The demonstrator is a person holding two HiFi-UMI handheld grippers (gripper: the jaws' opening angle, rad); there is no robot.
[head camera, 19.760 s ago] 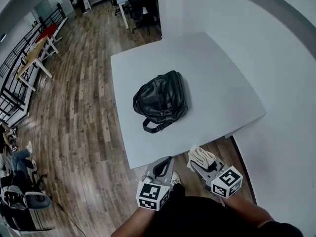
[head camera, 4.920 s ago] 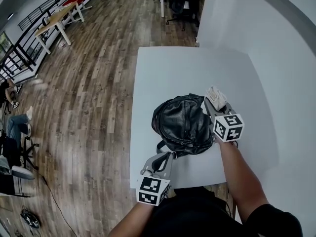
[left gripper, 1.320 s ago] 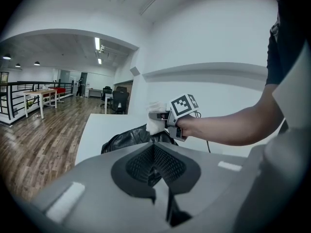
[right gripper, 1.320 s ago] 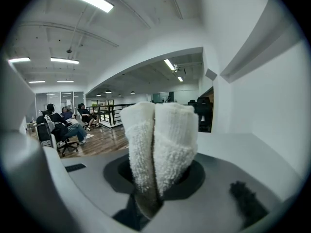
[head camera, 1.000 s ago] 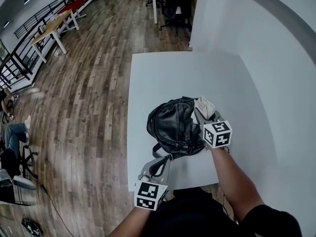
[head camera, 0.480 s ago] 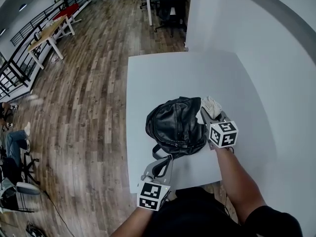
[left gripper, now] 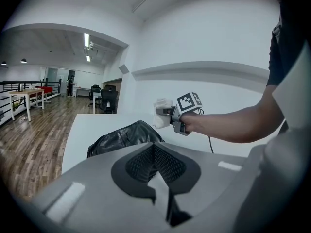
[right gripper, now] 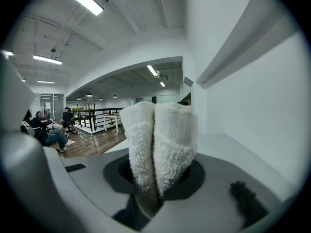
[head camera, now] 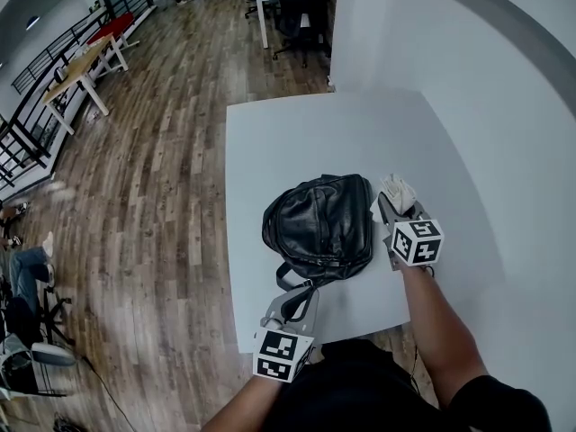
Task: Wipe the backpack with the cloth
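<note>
Black leather backpack [head camera: 319, 226] lies flat near the middle of the white table [head camera: 297, 133], slightly toward the near edge, with its strap loop [head camera: 291, 277] trailing off at its 7 o'clock. The right gripper [head camera: 392, 203] is at the bag's 3 o'clock, just beside its right flank, jaws pointing toward 12 o'clock. They are clamped on a folded white terry cloth [head camera: 397, 189], which sticks out past the tips. The right gripper view confirms this: the cloth [right gripper: 160, 144] is doubled into two thick rolls and pinched at its lower end between the jaws of the right gripper [right gripper: 155, 183]. No view settles whether the cloth touches the bag; the head view shows a thin strip of table between them. The right gripper's marker cube [head camera: 417, 241] sits behind its jaws, with the forearm [head camera: 432, 322] running back toward 5 o'clock. The left gripper [head camera: 301, 295] hangs at the bag's 6 o'clock, over the near table edge and just short of the strap loop. In its own view the left gripper [left gripper: 163, 188] has its jaws together with nothing between them; beyond them are the bag [left gripper: 124, 137] and the cloth [left gripper: 163, 114]. Wood floor [head camera: 153, 196] lies at 9 o'clock, office chairs [head camera: 301, 7] at 12 o'clock, and a white wall [head camera: 504, 106] at 3 o'clock.
</note>
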